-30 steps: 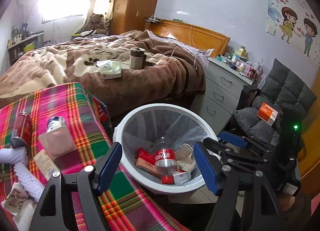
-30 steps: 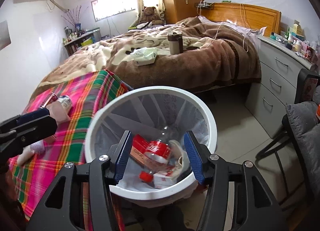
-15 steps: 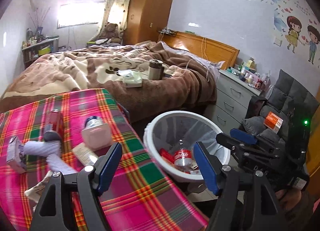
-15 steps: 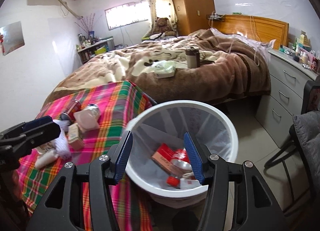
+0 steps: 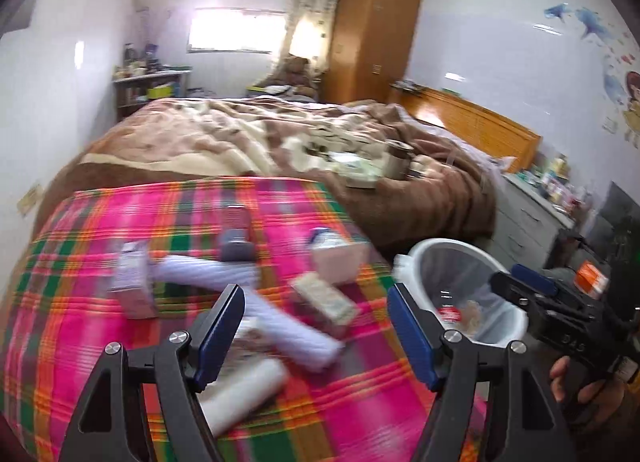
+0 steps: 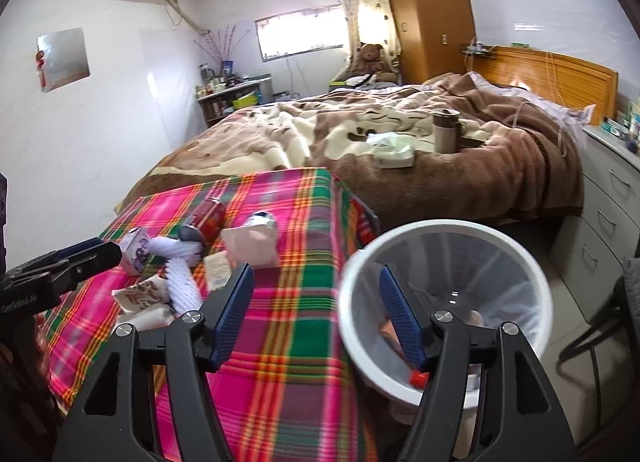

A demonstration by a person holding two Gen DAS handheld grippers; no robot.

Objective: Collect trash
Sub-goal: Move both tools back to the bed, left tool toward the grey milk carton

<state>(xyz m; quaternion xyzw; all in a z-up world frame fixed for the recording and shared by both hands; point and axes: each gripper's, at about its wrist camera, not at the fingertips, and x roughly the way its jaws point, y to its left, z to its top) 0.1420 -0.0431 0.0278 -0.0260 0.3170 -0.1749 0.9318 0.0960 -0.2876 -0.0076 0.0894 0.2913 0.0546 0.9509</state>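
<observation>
Two hand-held grippers [image 5: 316,326] [image 6: 316,308] — ribbed blue pads, right's just spreading, empty — over plaid cloth [image 6: 296,342].

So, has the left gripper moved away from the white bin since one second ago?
Yes. The left gripper now hangs over the plaid cloth; the white bin sits off to its right.

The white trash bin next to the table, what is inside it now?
The white trash bin has a thin liner. Inside lie a clear bottle with red label, a red cap and an orange-brown carton. The right gripper, open, hides the rest.
</observation>
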